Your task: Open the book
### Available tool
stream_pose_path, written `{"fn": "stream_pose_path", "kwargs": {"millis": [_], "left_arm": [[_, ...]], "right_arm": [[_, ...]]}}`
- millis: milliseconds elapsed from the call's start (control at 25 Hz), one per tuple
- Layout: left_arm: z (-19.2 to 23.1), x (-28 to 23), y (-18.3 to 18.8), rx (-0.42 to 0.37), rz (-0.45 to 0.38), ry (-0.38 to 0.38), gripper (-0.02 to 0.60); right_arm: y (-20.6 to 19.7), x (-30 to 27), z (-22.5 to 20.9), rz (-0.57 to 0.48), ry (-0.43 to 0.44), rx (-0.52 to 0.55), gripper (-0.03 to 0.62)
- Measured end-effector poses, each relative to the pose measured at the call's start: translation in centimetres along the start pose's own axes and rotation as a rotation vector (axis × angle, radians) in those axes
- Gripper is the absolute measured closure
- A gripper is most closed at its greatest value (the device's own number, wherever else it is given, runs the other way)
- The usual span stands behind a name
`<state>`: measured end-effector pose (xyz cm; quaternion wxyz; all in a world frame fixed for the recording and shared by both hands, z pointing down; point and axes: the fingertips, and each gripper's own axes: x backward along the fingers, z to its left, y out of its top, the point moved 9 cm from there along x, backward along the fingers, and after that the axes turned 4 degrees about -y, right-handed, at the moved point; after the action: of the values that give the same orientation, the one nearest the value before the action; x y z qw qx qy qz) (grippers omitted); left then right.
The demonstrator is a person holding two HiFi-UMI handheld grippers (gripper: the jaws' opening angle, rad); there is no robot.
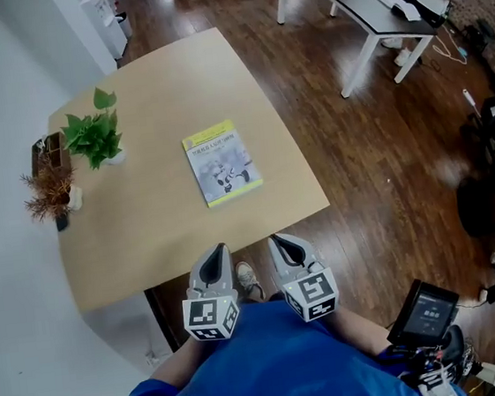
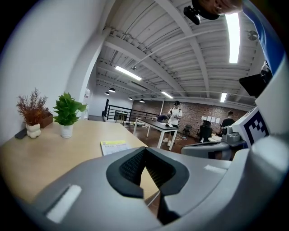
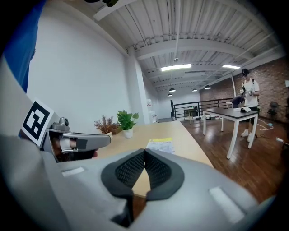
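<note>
While hovering by near edge of pale wooden tabletop (image 1: 156, 96), left gripper (image 1: 215, 251) and right gripper (image 1: 282, 240) are clenching fingers on nothing — closed yellow-and-white paperback book (image 1: 222, 163) is lying well ahead mid-tabletop, long axis pointing away, slightly nearer left gripper.

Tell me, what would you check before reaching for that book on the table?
1. Book shut, flat on the table: ok.
2. Room round it: ok; green plant and dried plant stand apart.
3. Left gripper and right gripper empty: ok.
4. Jaws apart to catch the cover: not ok, both shut.
5. Grippers at the book: not ok, short of it.
6. Spine side: cannot tell.
</note>
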<state>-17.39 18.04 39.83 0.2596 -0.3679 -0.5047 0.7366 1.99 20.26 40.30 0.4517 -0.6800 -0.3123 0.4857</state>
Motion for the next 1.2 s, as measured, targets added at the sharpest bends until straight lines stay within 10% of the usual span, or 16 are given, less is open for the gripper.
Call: {"fn": "stream_pose_path", "kwargs": {"millis": [600, 1200], "left_arm": [[4.9, -7.1, 2.0, 0.008, 0.039, -0.042, 0.575], [4.6, -16.9, 2.5, 0.03, 0.171, 0.087, 0.575]], "right_arm": [[2.5, -7.4, -3.1, 0.044, -0.053, 0.006, 0.591], [4.0, -14.2, -11.3, 0.127, 0.057, 0.021, 0.591]]}}
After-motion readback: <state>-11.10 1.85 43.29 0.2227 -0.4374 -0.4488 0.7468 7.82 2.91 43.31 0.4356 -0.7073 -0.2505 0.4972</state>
